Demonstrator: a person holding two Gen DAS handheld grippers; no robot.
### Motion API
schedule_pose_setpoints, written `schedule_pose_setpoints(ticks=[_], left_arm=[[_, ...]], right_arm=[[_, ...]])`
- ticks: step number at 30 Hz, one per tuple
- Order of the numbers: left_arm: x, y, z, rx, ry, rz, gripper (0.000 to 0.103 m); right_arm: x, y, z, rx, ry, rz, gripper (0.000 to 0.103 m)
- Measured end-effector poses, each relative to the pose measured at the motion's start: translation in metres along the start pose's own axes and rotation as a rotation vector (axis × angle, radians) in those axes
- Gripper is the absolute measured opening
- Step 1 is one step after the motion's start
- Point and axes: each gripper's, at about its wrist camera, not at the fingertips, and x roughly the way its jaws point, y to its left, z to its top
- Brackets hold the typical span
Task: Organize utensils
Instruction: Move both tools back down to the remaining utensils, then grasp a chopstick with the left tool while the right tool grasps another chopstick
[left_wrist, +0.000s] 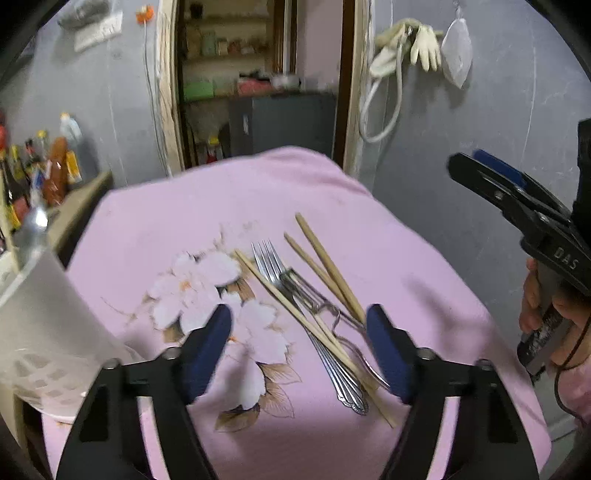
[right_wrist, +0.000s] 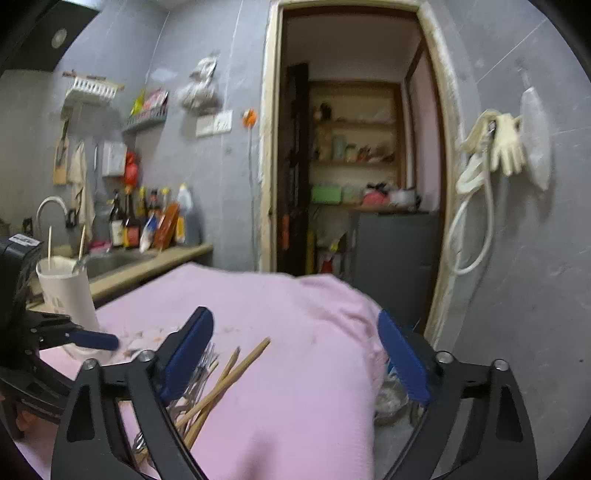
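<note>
My left gripper (left_wrist: 299, 347): jaws spread, nothing pinched. It hangs tilted down over the near end of the utensil pile; its right pad sits just beside the handles, its left pad over the printed flower.
My right gripper (right_wrist: 295, 354): jaws spread wide, nothing between the pads. It points almost level across the table, to the right of the pile. From the left wrist view it shows at the right edge (left_wrist: 491, 184), with my hand (left_wrist: 535, 299) on the grip.
Utensils: one crossed heap in the middle of the pink cloth (left_wrist: 406, 258). The forks (left_wrist: 273, 264) lie tines far, handles near; a spoon (left_wrist: 369, 363) is tucked under them.
Chopsticks: one pair (left_wrist: 325, 264) on the right of the forks, a longer pair (left_wrist: 295, 310) slanting across the fork handles.
Holder: the white cup (right_wrist: 68, 291) stands at the left edge of the table, with a few sticks in it. I judge that it is where things go.
Risk, picking: everything overlaps, so closing on the handles may catch a chopstick too, or drag the rest.
Risk, slipping: the metal handles are thin and smooth, and could twist out of the pads.
Risk, cloth: it is loose and wrinkled; a low pad could snag it and shift the pile.
Risk, crowding: both grippers are near one heap and could bump.
</note>
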Motion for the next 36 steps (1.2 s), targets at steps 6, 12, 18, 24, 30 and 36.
schedule_pose_setpoints(ticks=[6,12,18,24,30,36], left_arm=[[0.026,0.019,0.005,-0.086,0.101,-0.049,0.039],[0.048,0.037,0.016,-0.18,0.148,-0.079,0.03],[0.061,0.049,0.026,-0.243,0.19,-0.089,0.018],[0.07,0.067,0.029,-0.316,0.222,-0.117,0.008],[0.065,0.073,0.029,-0.332,0.231,-0.115,0.006],[0.061,0.067,0.027,-0.348,0.253,-0.082,0.004]], right_arm=[[0.037,0.002,-0.006,-0.024,0.143,0.066,0.058],[0.076,-0.006,-0.012,0.029,0.339,0.158,0.046],[0.111,-0.011,-0.014,0.092,0.475,0.225,0.039],[0.142,-0.009,-0.017,0.144,0.583,0.25,0.027],[0.169,-0.006,-0.02,0.199,0.669,0.267,0.023],[0.184,0.002,-0.02,0.22,0.755,0.243,0.012]])
